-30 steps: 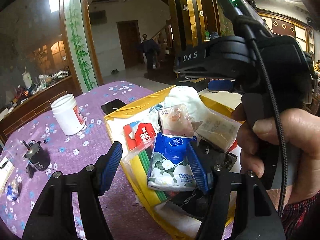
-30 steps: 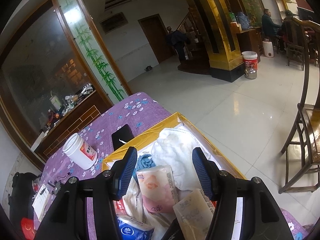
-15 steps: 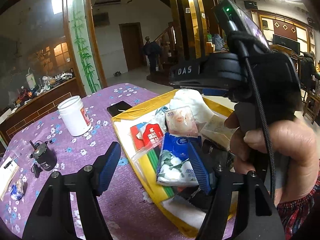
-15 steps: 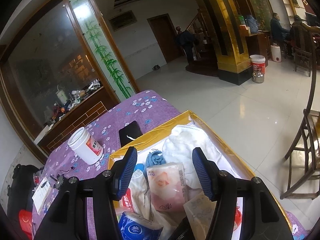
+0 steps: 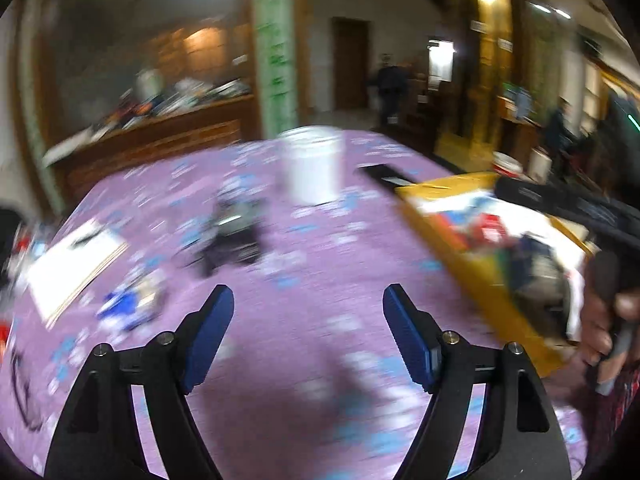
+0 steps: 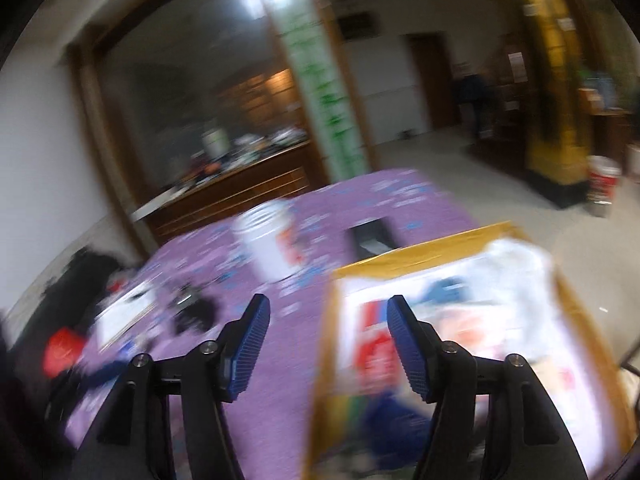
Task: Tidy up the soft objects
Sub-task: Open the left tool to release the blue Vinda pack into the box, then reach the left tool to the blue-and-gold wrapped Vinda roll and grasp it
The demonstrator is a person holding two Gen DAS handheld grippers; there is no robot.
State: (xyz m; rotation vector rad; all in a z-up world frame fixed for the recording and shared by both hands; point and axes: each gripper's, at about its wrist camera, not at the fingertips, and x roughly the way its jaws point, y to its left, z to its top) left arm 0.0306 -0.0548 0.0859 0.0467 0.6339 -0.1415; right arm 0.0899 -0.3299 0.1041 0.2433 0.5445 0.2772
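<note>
Blue-padded fingers (image 5: 208, 336) of the left gripper (image 5: 308, 320) stand wide apart, with nothing between them; its jaws have just been opening. It hangs over bare purple flowered tablecloth (image 5: 320, 264). On the right gripper (image 6: 324, 332) the jaws have also just been opening and grip nothing, the left finger over the cloth and the right finger over the yellow box (image 6: 420, 252). That box holds the soft packets (image 6: 376, 356), blurred into red, white and blue, and sits at the table's right. Beyond the fingers stand a white jar (image 5: 312, 168) and a dark phone (image 6: 370, 236). A hand (image 5: 608, 324) shows at the left view's right edge.
</note>
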